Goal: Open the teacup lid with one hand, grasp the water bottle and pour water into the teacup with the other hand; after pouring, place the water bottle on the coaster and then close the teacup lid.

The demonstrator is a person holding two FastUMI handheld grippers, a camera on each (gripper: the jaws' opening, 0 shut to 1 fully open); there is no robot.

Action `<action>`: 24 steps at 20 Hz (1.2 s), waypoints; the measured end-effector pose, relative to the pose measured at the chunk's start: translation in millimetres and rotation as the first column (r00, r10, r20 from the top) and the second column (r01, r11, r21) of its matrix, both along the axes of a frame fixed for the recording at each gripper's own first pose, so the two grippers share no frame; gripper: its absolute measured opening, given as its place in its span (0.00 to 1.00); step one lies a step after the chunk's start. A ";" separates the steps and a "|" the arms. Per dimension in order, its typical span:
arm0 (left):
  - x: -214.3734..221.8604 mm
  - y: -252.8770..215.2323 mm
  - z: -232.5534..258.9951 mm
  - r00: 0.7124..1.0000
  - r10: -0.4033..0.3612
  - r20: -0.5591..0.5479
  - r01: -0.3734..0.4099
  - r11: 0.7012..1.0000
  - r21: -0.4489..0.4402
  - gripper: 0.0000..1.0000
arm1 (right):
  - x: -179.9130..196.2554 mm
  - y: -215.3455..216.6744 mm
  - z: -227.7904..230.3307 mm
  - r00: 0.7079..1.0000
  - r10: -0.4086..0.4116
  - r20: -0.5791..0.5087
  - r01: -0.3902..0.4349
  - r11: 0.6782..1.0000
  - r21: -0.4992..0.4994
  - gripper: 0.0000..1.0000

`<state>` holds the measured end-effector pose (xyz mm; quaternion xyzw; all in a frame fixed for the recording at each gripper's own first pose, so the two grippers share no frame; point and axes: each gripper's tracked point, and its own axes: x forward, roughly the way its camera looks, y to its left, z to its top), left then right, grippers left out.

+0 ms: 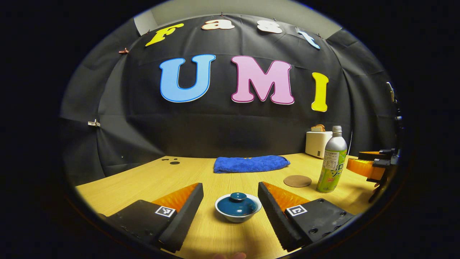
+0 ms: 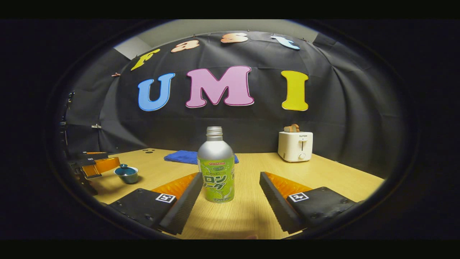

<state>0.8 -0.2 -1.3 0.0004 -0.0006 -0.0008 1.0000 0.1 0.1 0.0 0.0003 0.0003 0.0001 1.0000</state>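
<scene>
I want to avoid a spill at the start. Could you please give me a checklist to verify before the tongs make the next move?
1. Left tongs open, with the teacup between the fingers: ok.
2. Lid sits on the teacup, knob free to grasp: ok.
3. Right tongs open, with the water bottle upright between the fingers: ok.
4. Bottle cap off for pouring: ok, the threaded neck shows bare in the right gripper view.
5. Coaster bare, beside the bottle: ok.
6. Water level in the bottle: cannot tell, its body is not see-through.
</scene>
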 end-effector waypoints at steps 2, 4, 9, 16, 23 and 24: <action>-0.1 -0.3 0.2 1.000 0.000 0.000 0.000 1.000 0.000 0.96 | 0.1 0.1 0.1 1.000 0.000 0.000 0.000 1.000 0.000 0.98; 0.5 -5.5 0.1 0.999 -0.033 0.000 0.033 0.999 0.001 0.96 | -0.1 0.2 0.0 1.000 0.000 0.000 0.000 1.000 0.000 0.98; 11.4 -25.6 -10.2 0.986 -0.154 -0.070 0.155 0.988 0.019 0.90 | 0.8 0.0 -0.1 1.000 0.000 0.000 0.000 1.000 0.001 0.98; 32.8 -19.6 -21.4 0.979 -0.133 -0.152 0.140 0.989 0.039 0.68 | 0.1 0.3 0.3 1.000 -0.001 0.000 0.001 1.000 0.001 0.98; 42.6 -19.4 -27.9 0.974 -0.126 -0.187 0.141 0.988 0.067 0.48 | 0.1 0.3 0.3 1.000 0.000 0.000 0.000 1.000 0.001 0.98; 42.9 -18.5 -27.1 0.975 -0.121 -0.185 0.136 0.988 0.072 0.46 | 0.1 0.3 0.2 1.000 0.000 0.000 0.000 1.000 0.001 0.98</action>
